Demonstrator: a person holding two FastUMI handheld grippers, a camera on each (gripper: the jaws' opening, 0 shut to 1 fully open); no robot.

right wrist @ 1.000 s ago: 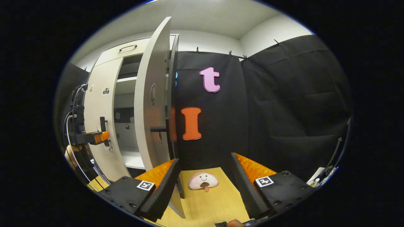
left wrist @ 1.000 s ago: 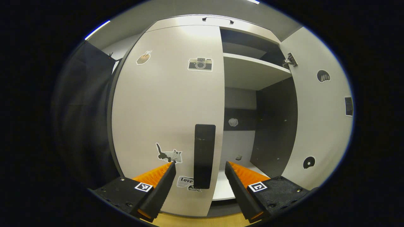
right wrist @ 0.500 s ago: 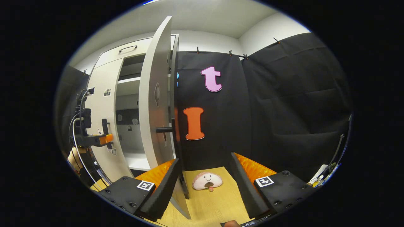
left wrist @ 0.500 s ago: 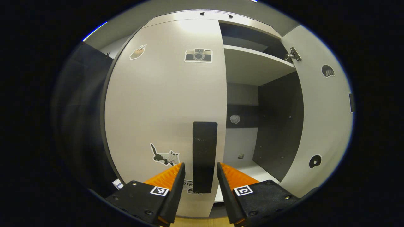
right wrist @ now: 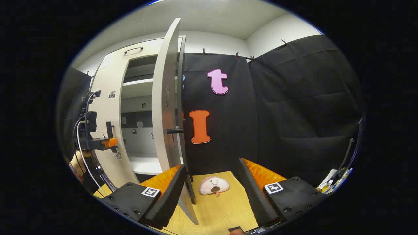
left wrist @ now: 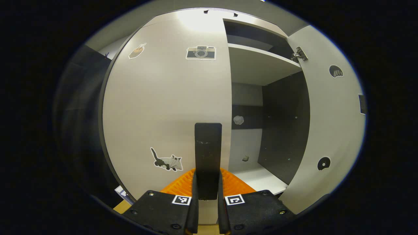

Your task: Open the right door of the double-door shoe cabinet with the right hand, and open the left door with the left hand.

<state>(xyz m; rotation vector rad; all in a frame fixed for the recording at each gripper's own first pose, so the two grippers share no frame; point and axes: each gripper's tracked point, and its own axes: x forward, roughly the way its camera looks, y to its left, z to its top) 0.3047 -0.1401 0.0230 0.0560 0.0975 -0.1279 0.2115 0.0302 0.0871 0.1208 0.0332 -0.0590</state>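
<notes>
Between my left hand-held gripper's point(left wrist: 206, 209) fingers sits the black handle point(left wrist: 208, 160) of the left door point(left wrist: 166, 107), and both foam pads press its lower end, so I read this as a firm pinch. That door lies flush with the cabinet, while the right door point(right wrist: 166, 98) stands swung wide, edge-on in the right gripper view, with its own handle point(right wrist: 174, 131) sticking out sideways. My right hand-held gripper point(right wrist: 212, 192) hangs spread apart with nothing in it, above the wooden floor point(right wrist: 212, 209) near a small plush toy point(right wrist: 214, 185).

To open the left door well, I would pull back along an arc about the hinges on its far left edge, not straight out, letting my wrist turn with the panel so the pads do not slip off the handle. A slow, even pull should keep the grip; a jerk could tear it loose.
</notes>
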